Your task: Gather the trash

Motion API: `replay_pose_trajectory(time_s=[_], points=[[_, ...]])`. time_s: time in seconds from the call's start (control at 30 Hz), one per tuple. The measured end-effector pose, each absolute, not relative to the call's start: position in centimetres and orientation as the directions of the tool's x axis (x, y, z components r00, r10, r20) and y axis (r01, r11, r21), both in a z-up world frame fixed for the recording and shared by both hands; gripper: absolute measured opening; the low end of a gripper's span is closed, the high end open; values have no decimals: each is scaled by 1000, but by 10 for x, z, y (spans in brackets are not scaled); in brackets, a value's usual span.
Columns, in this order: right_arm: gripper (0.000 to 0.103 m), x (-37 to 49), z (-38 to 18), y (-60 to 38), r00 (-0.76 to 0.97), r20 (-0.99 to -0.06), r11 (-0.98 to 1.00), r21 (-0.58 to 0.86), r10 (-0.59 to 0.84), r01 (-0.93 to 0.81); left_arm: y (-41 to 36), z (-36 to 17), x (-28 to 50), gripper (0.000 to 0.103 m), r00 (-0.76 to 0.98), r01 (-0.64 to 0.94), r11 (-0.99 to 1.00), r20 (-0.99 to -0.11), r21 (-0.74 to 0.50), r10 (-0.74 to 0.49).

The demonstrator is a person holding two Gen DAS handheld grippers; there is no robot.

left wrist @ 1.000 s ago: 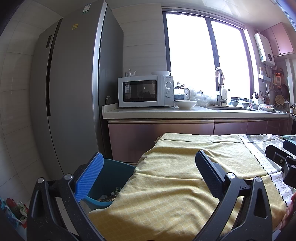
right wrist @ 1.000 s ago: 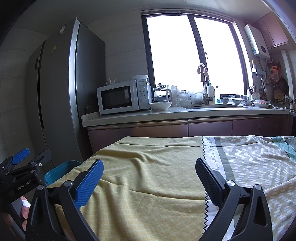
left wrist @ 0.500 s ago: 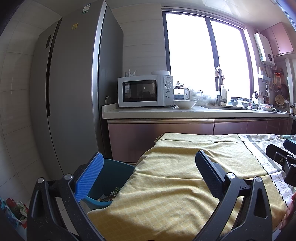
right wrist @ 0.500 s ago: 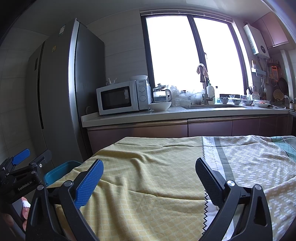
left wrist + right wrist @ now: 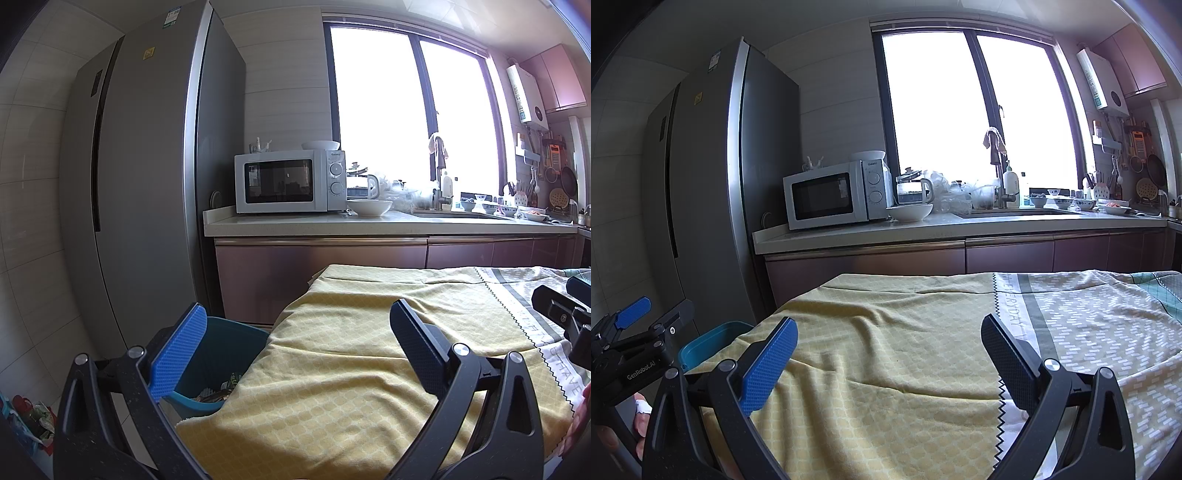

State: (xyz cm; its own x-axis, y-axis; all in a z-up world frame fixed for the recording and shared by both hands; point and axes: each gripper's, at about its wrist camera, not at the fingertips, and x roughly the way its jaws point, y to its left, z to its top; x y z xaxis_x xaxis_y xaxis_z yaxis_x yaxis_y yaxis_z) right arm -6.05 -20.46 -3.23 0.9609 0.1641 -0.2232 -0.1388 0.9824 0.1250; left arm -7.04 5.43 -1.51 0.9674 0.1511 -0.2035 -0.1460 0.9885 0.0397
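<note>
Both grippers spread wide, empty, over cloth-covered table.
Left gripper point(image 5: 295, 343) and right gripper point(image 5: 890, 350) hold nothing; teal bin point(image 5: 225, 354) with trash sits beside the cloth point(image 5: 905, 332), near fridge point(image 5: 147, 184).

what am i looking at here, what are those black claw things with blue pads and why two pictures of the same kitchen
They are two hand-held tongs, one in each of a person's hands, with no robot arm. Each carries a wide-angle camera looking along its fingers, which gives the two views.

The left camera view shows the left tongs, open and holding nothing. The right camera view shows the right tongs, also open and empty. Each view catches the other tongs at its edge.

Both hang over a table covered with a yellow and grey cloth. No trash shows on the cloth. Beside the table's left end stands a teal bin with some rubbish inside. Behind are a fridge, a microwave and a white bowl on the counter.
</note>
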Motion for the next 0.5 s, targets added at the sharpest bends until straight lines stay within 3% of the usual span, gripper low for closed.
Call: replay_pose_trajectory(time_s=[0.5], points=[[96,-58,-32,-211,963,-223,984,128,152,-126,53,-10,-65,97,968,-124,991,-212,45,131]])
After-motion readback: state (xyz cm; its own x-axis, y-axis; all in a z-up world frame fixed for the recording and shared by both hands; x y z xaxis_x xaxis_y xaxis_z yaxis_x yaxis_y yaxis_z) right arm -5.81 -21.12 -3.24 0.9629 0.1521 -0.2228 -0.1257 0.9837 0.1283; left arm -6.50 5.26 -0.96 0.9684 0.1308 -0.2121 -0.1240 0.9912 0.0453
